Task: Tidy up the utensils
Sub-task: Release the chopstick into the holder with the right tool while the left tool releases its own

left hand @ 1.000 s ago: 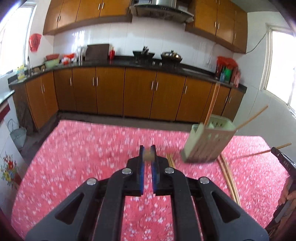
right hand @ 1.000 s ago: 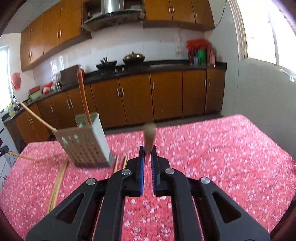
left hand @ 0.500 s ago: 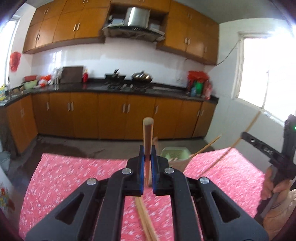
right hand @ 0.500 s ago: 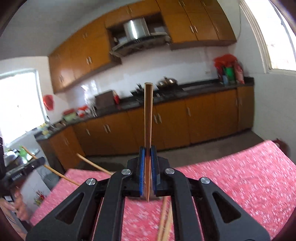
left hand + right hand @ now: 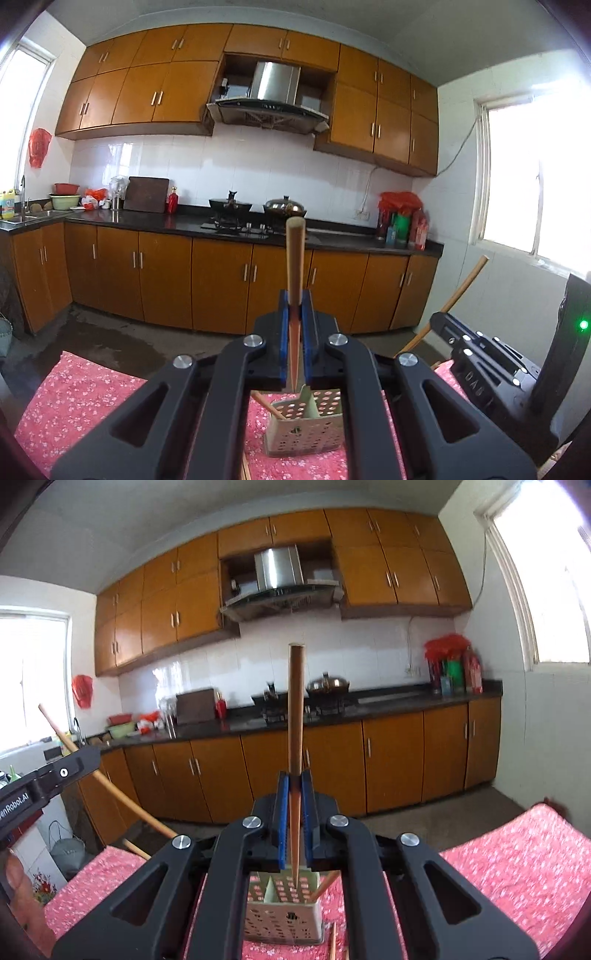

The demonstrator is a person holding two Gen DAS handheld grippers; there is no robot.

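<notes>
- Both grippers have risen from the tablecloth (image 5: 92, 398), chopsticks now upright.
- Left gripper (image 5: 294, 325) clamps one chopstick (image 5: 294, 258); right gripper (image 5: 294, 805) clamps another (image 5: 295, 709).
- Tips hang above the perforated holder (image 5: 284, 919); insertion looks next.

Open air above perforated holder (image 5: 306, 424); slanted chopstick (image 5: 267, 404) already inside.

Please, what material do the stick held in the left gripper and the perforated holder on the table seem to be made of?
The long tapered brown chopstick looks like wood or bamboo: warm brown, matte, faint grain. The pale green perforated utensil holder looks like moulded plastic: uniform colour, smooth thin walls, regular round holes.
</notes>
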